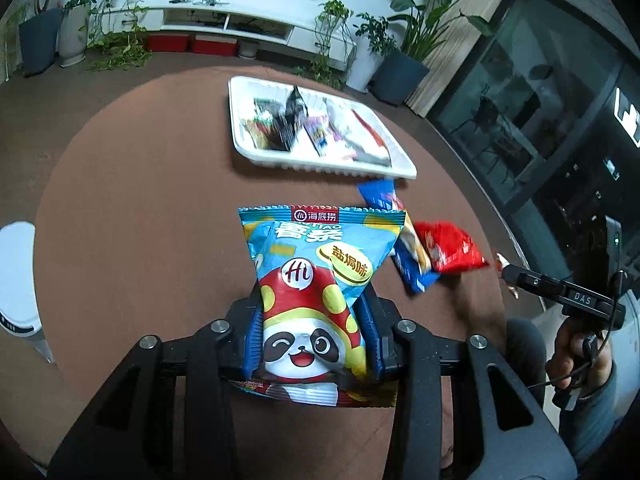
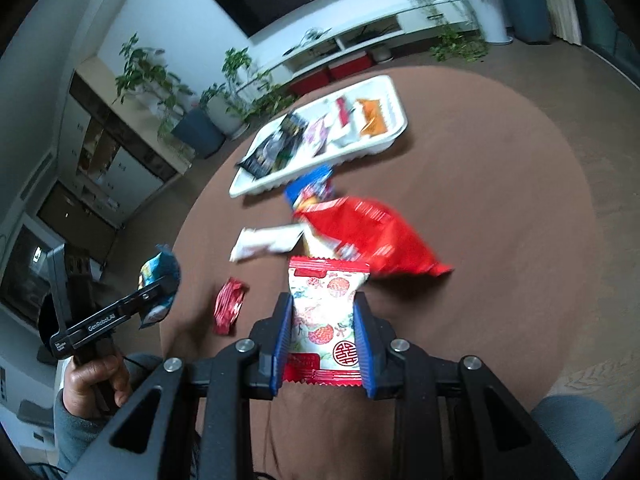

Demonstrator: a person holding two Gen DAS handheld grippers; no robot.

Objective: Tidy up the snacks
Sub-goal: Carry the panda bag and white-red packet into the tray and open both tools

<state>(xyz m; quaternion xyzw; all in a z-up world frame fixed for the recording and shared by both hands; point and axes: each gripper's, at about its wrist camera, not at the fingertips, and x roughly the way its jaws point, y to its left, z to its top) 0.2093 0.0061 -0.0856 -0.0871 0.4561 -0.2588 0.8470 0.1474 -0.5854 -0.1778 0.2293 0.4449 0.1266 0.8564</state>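
Both tongs pinch packets, left tongs (image 1: 312,320) a blue panda-printed foil bag (image 1: 316,280), right tongs (image 2: 322,336) a white red-patterned sachet (image 2: 324,316); slick foil risks slipping before reaching the white plastic tray (image 1: 396,148).

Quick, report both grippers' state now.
Left gripper: closed on the blue panda-print snack bag.
Right gripper: closed on the white packet with red floral print.

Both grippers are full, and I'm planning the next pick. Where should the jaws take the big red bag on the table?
The big red bag lies flat with a puffed middle. Its crimped end seam nearest the right gripper is thin, so it is probably best to come in low from the near side and pinch that corner, away from the blue packet.
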